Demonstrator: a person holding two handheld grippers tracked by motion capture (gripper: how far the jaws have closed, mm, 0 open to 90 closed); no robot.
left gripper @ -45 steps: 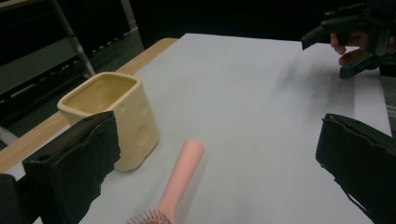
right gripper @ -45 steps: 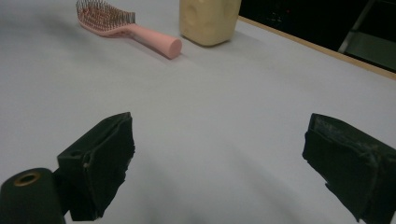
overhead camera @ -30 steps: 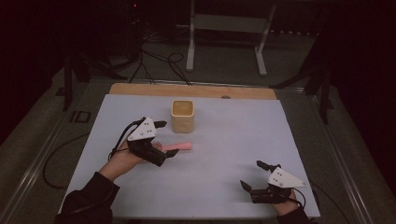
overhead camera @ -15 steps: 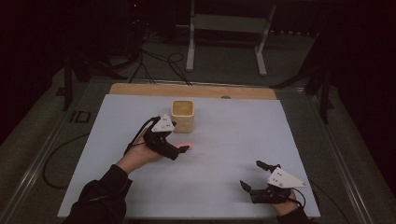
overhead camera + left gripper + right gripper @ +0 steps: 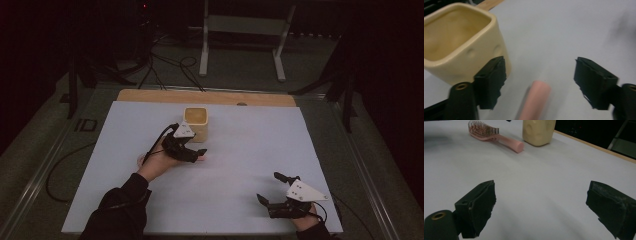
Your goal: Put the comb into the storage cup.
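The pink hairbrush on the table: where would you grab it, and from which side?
Grip the hairbrush by its smooth round handle, from above, jaws either side. It lies flat, bristles up, so the head is awkward. The open left gripper already straddles the handle's end.

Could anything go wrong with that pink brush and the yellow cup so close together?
Maybe. The left gripper is open over the pink brush's handle, and one jaw sits right beside the cream cup. Closing or turning there could bump the cup and slide or tip it. The handle is round and smooth, so a grip near its end might slip. The right gripper sits far away, open, so it likely could not steady anything quickly.
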